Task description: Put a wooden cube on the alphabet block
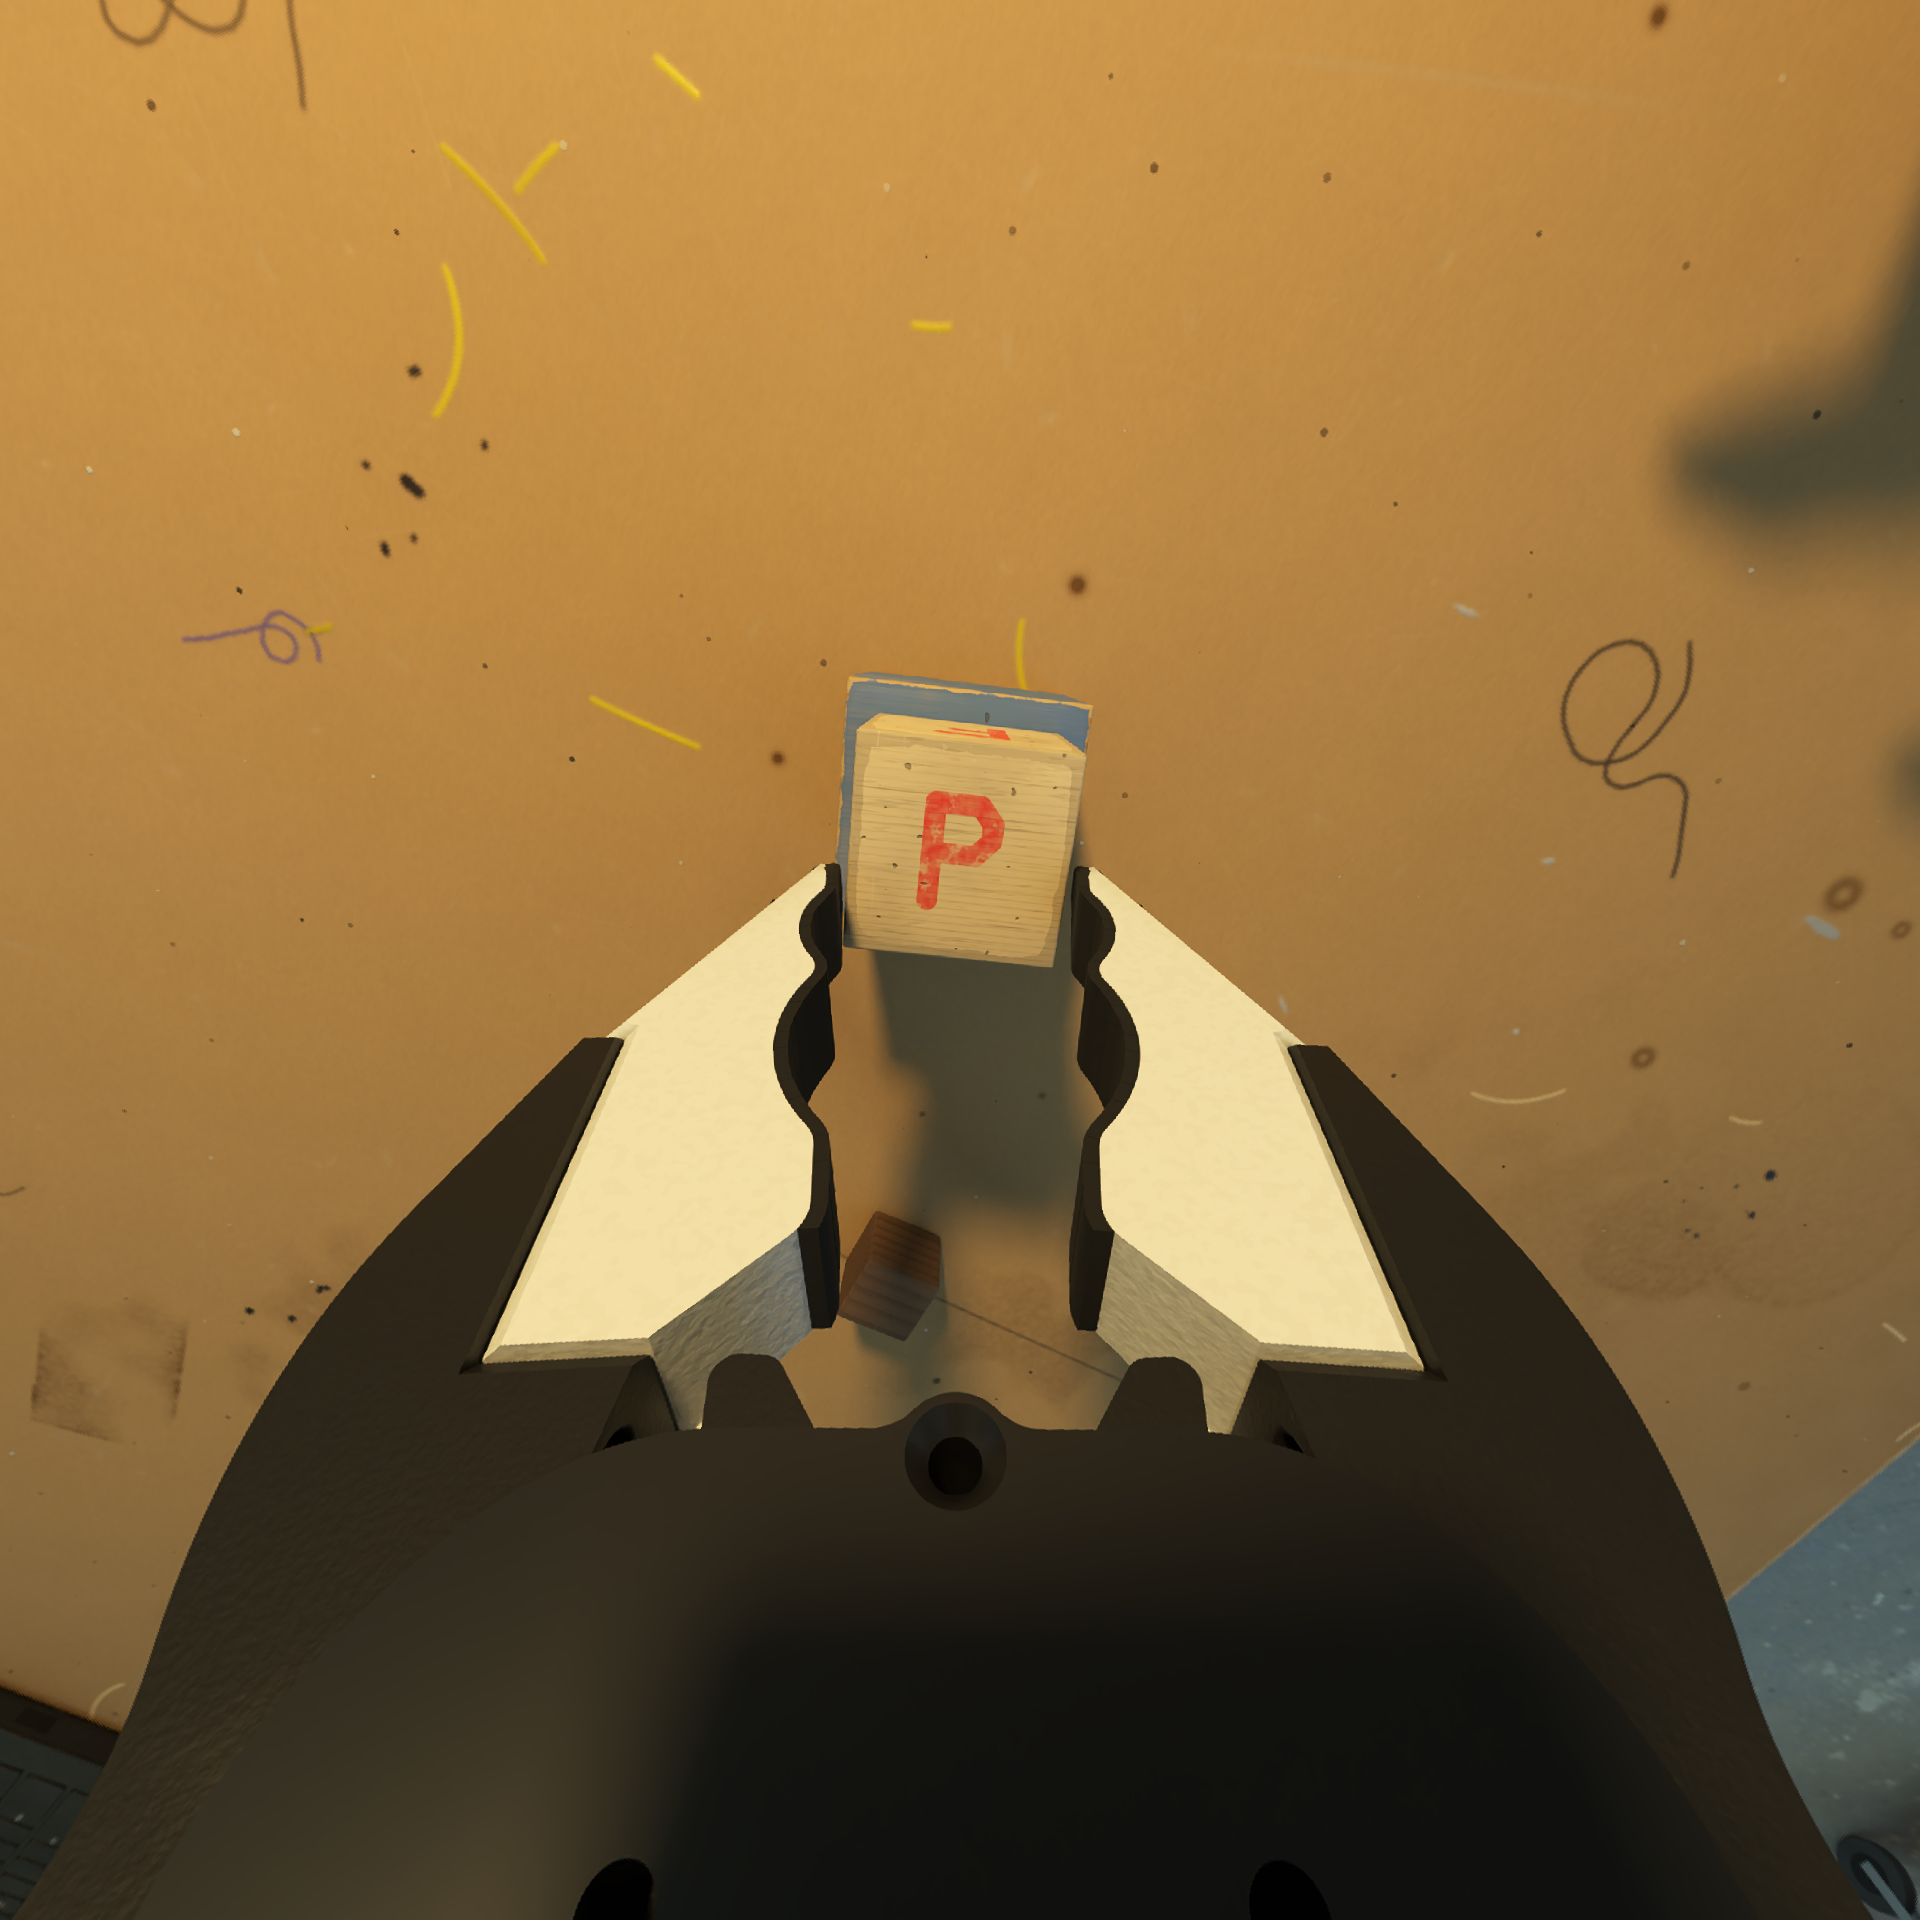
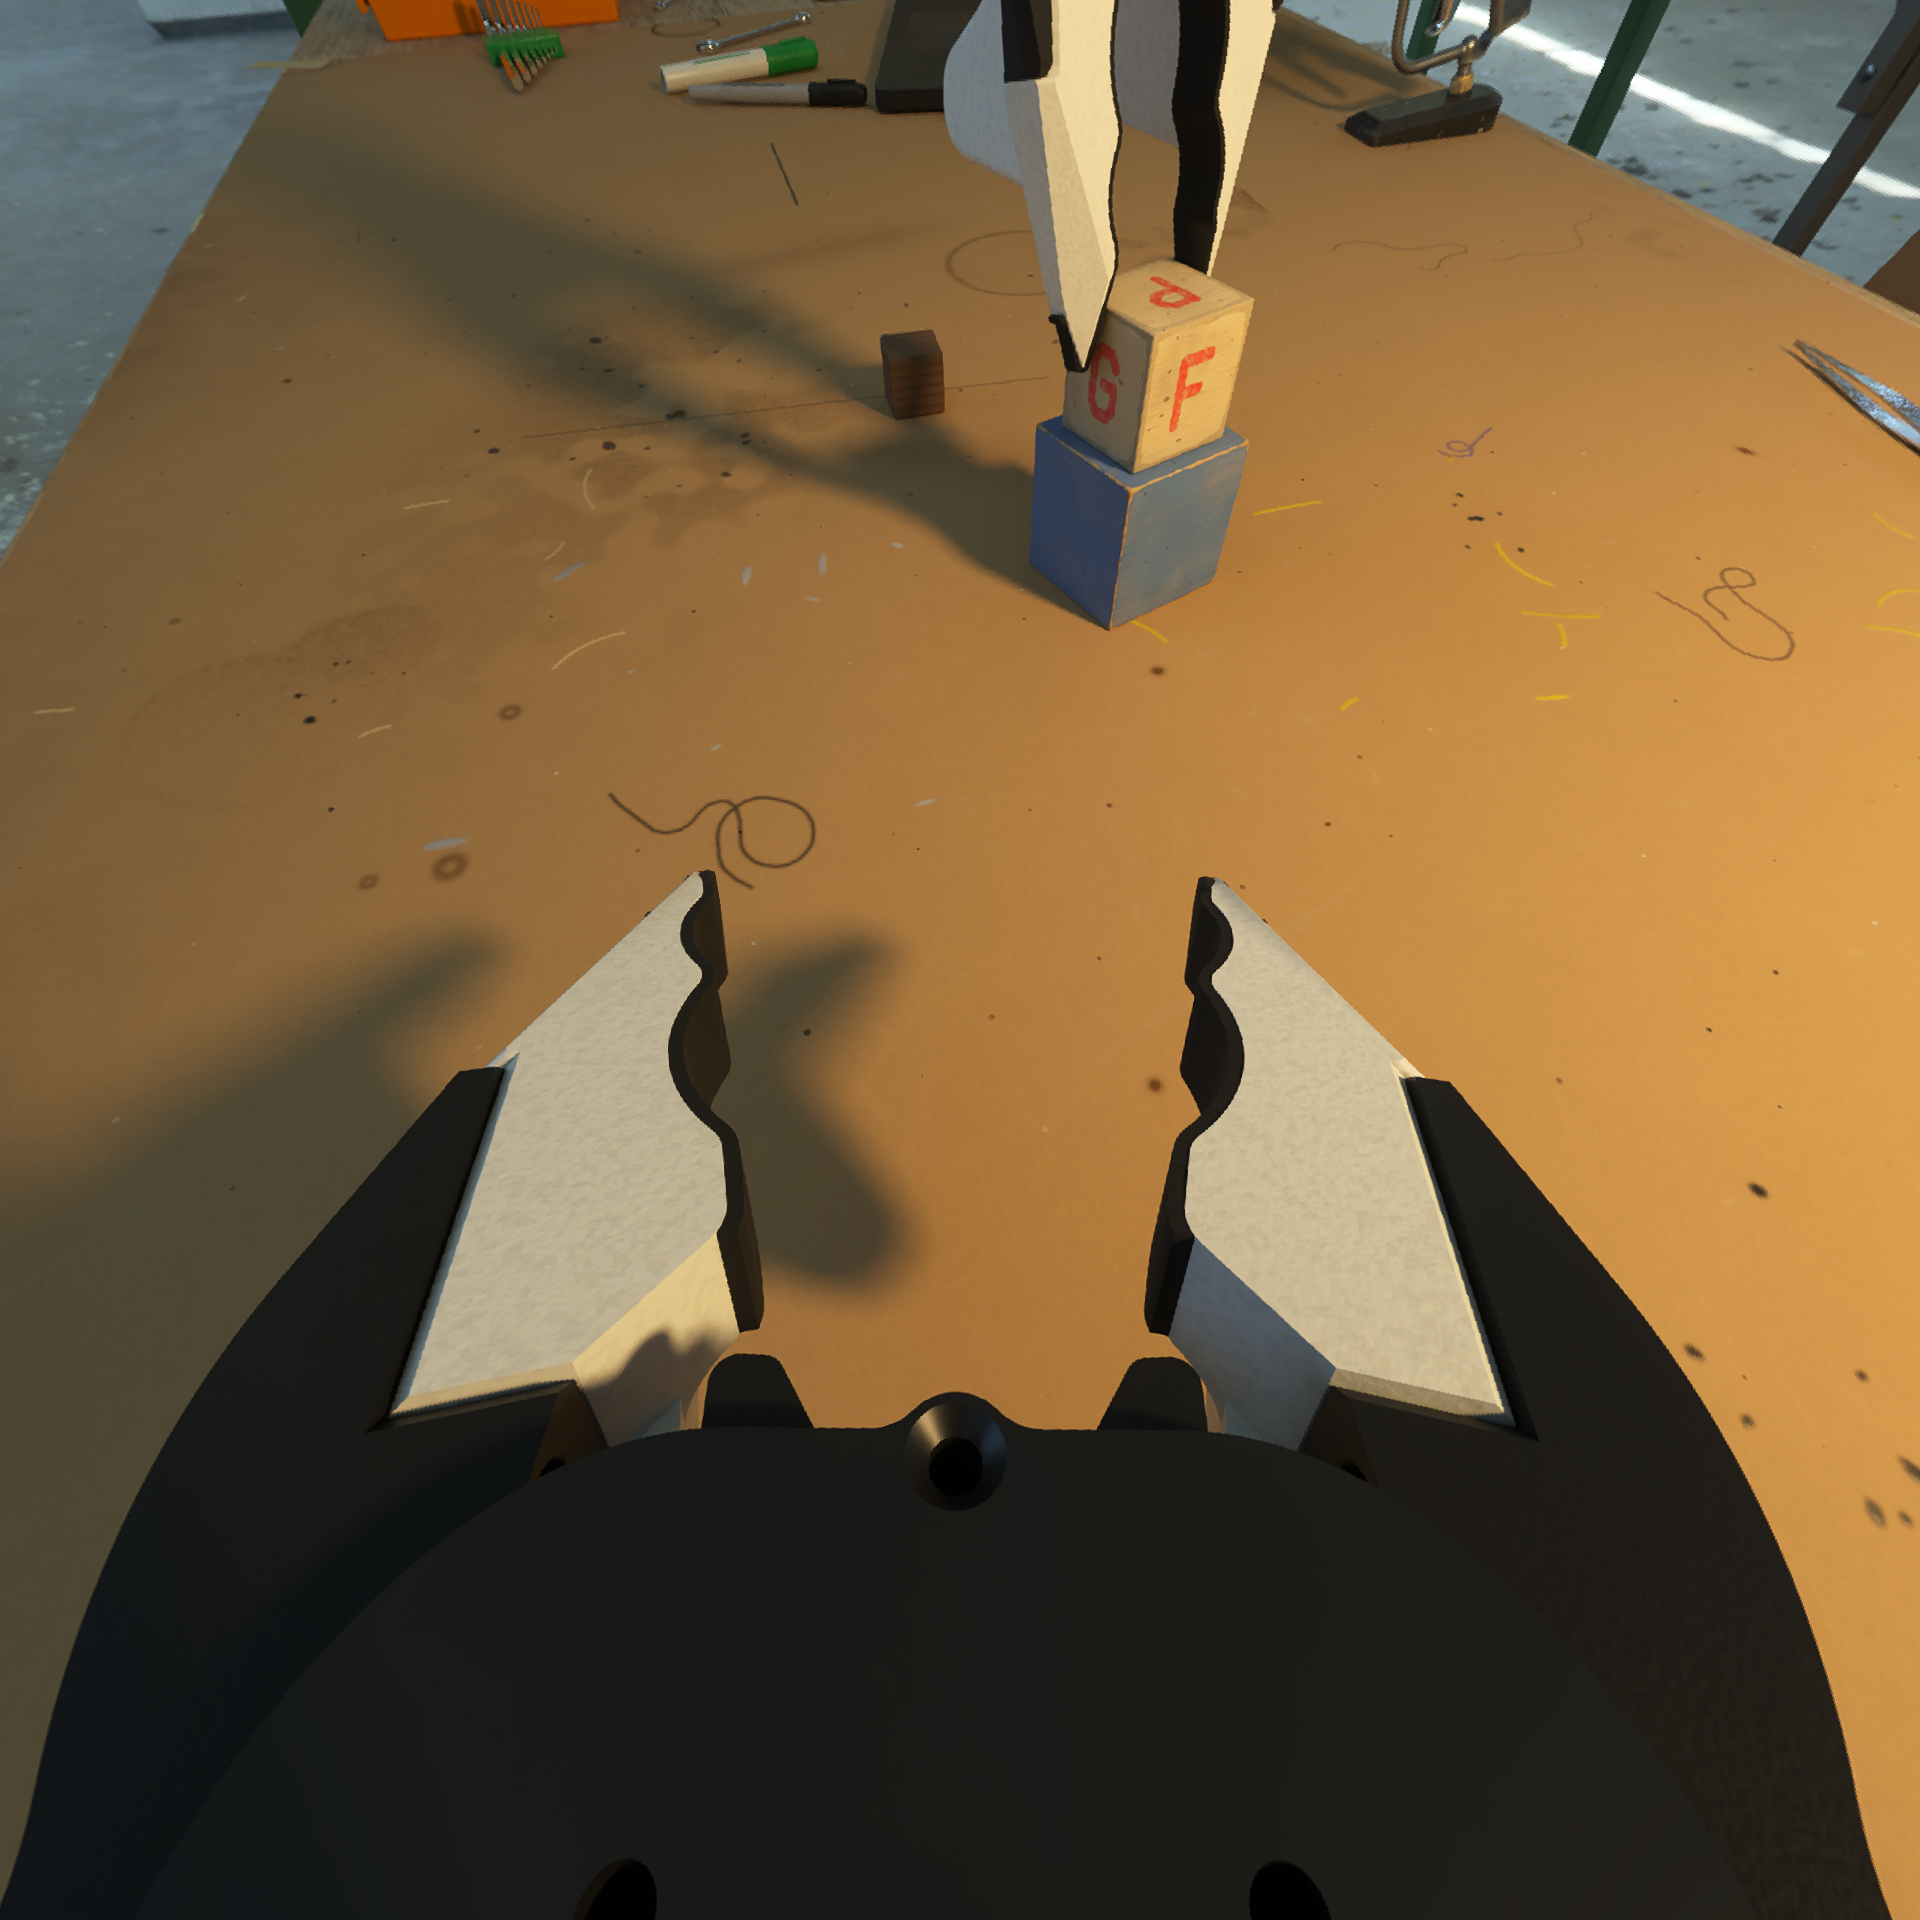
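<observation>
A pale alphabet block with red letters stands on a larger blue cube on the brown table. My left gripper comes down from above, and its fingertips press the block's two opposite sides near its top. It also shows in the right wrist view, above the alphabet block. A small dark wooden cube sits on the table just left of the stack, and shows between my left fingers. My right gripper is open and empty, low over the table, well short of the stack.
At the table's far end lie markers, a green bit holder, an orange box and a dark clamp base. A metal tool lies at the right edge. Pen scribbles mark the table.
</observation>
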